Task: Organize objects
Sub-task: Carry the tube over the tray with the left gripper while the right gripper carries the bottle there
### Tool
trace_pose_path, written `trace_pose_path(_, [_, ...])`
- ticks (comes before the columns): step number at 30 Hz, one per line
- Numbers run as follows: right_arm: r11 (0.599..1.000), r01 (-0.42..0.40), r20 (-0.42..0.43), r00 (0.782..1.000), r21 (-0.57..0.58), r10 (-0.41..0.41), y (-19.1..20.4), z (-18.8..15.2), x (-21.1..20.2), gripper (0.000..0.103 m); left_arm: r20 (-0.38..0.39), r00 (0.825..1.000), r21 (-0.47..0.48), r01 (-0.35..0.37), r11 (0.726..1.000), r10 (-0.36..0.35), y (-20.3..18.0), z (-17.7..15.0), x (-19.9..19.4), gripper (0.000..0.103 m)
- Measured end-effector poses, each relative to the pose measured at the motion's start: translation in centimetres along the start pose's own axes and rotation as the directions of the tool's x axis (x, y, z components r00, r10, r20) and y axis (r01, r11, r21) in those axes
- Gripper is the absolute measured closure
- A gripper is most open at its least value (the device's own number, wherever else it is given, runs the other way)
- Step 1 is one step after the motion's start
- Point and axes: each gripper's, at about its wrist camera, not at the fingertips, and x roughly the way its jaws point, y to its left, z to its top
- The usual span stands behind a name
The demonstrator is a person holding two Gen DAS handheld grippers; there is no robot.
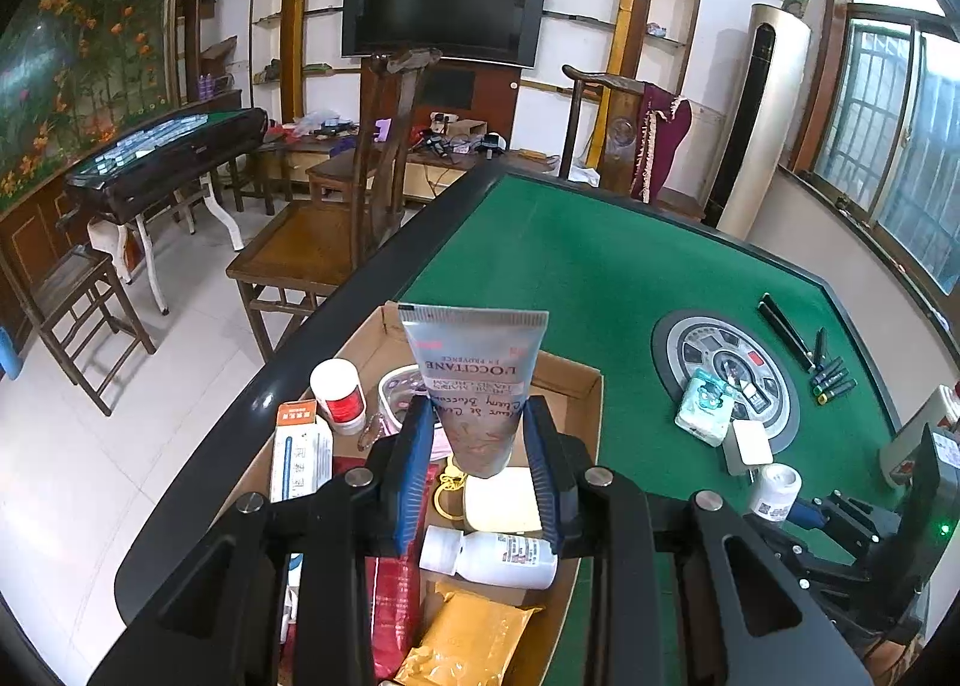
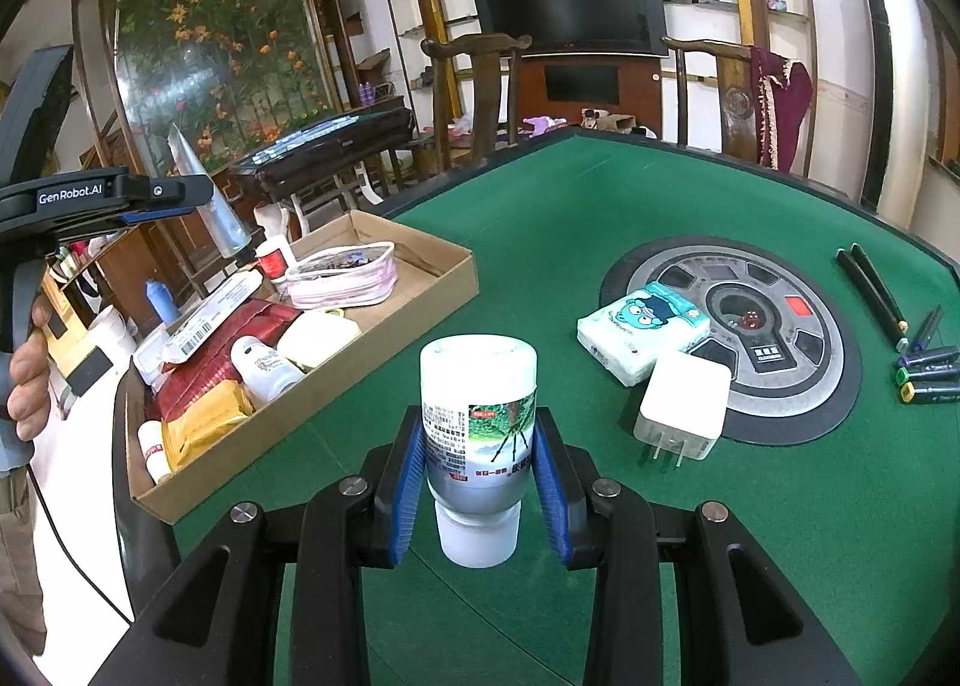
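The shallow brown cardboard box (image 2: 420, 290) sits at the near left edge of the green felt table (image 2: 540, 194), already crowded with a pink striped pouch (image 2: 342, 275), a red foil packet (image 2: 240, 338), a yellow sachet (image 2: 207, 416) and a small white pill bottle (image 2: 264, 365). Above it the left gripper (image 1: 477, 446) clamps a grey cosmetic tube (image 1: 474, 380), cap end down between the blue pads, crimped end up. The left wrist view shows the tube's printed front and the box contents directly beneath; the right wrist view catches only its silvery side (image 2: 210, 200) and the person's hand (image 2: 27, 362) on the handle. The right gripper (image 2: 477, 482) grips a white plastic bottle with a green label (image 2: 477, 410), held upside down over the felt. Only this view makes clear the white plug adapter (image 2: 681, 410) and the tissue pack with a blue cartoon face (image 2: 642, 326) on the round grey centre console (image 2: 780, 326). Black pens (image 2: 870, 290) lie to the far right.
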Motion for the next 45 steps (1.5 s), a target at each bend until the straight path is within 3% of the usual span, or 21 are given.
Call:
trace_pose_path(13, [1.0,-0.026,-0.005,1.0,-0.007,0.026,1.5,0.4,1.0,0.066,0.001,1.0,0.012,-0.021,1.0,0.021,0.6,0.6,0.2,0.073])
trace_pose_path(29, [1.0,-0.023,-0.02,1.0,-0.001,0.023,2.1,0.6,2.0,0.066,-0.07,0.996,-0.004,-0.056,0.998,0.056,4.1,1.5,3.5,0.073])
trace_pose_path(45, [0.999,-0.05,-0.014,0.999,-0.022,0.049,3.5,2.8,3.1,0.066,-0.205,0.972,0.023,-0.111,0.994,0.113,5.5,0.7,8.6,0.073])
